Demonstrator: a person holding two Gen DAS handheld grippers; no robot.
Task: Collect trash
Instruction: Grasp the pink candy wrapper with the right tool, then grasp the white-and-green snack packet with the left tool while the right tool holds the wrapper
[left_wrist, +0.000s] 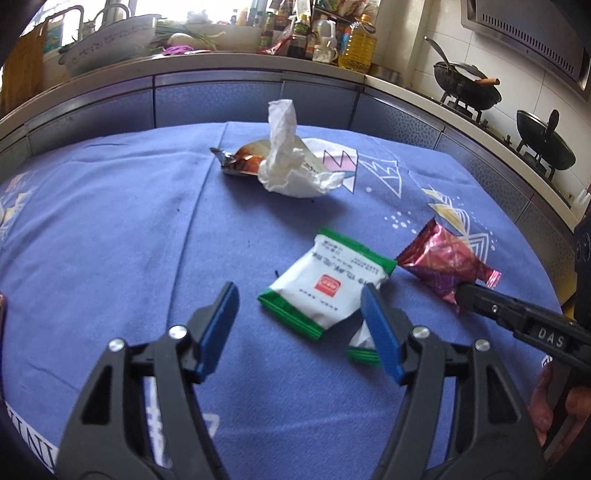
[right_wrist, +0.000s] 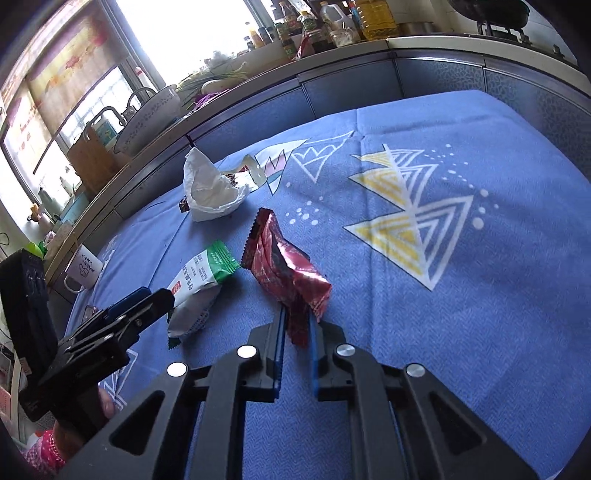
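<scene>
On blue tablecloth (left_wrist: 110, 221): red wrapper (right_wrist: 284, 266), green-and-white packet (left_wrist: 328, 280), crumpled tissue (left_wrist: 288, 162), brown wrapper (left_wrist: 243, 160) partly under tissue. Right gripper (right_wrist: 297, 326) jaws pinched on near end of red wrapper, wrapper's far end just beside packet corner. Left gripper (left_wrist: 299, 317) jaws spread wide, hovering at packet's near edge, right finger over its corner; contact unclear. Tissue and brown wrapper well apart, toward far counter (left_wrist: 258, 62). White mug (right_wrist: 83, 271) at table's left edge.

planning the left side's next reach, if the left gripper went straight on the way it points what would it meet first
Probably the green-and-white packet: it lies just ahead of the open left gripper, partly behind its right jaw. Farther along that line sits the crumpled tissue. Depth in the fisheye view is uncertain.
</scene>
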